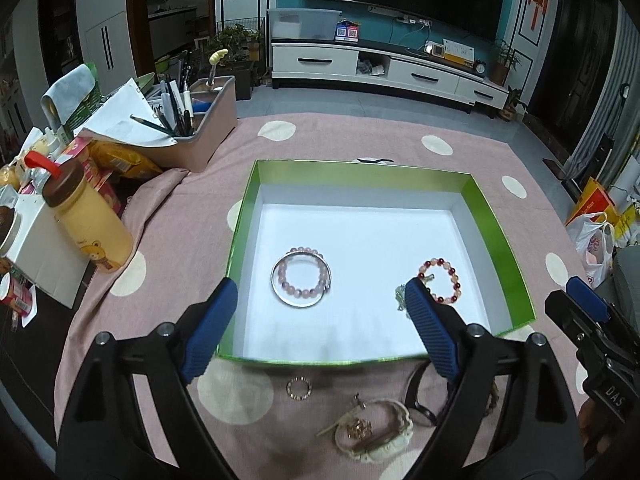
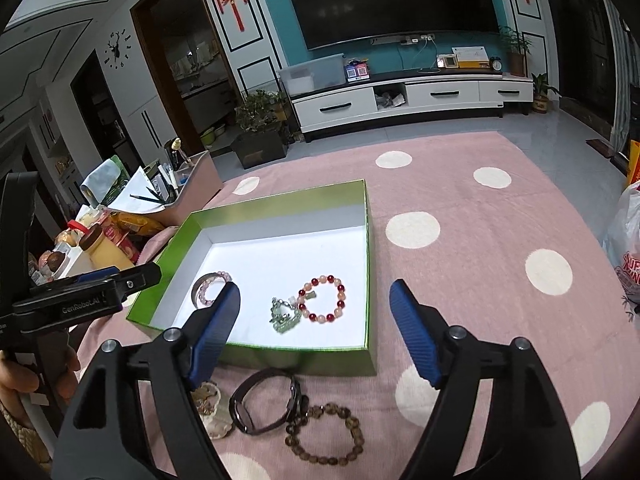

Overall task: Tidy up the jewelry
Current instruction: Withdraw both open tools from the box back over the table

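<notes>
A green box with a white floor lies open on the pink dotted cloth. Inside lie a pink bead bracelet with a silver bangle, a red and peach bead bracelet and a pale green trinket. In front of the box lie a small ring, a cream bracelet with gold pieces, a black watch and a brown bead bracelet. My left gripper is open and empty over the box's near edge. My right gripper is open and empty above the same edge.
A yellow bottle, snack packets and a pink organizer with pens crowd the table's left side. A plastic bag sits at the right. A TV stand stands beyond the table.
</notes>
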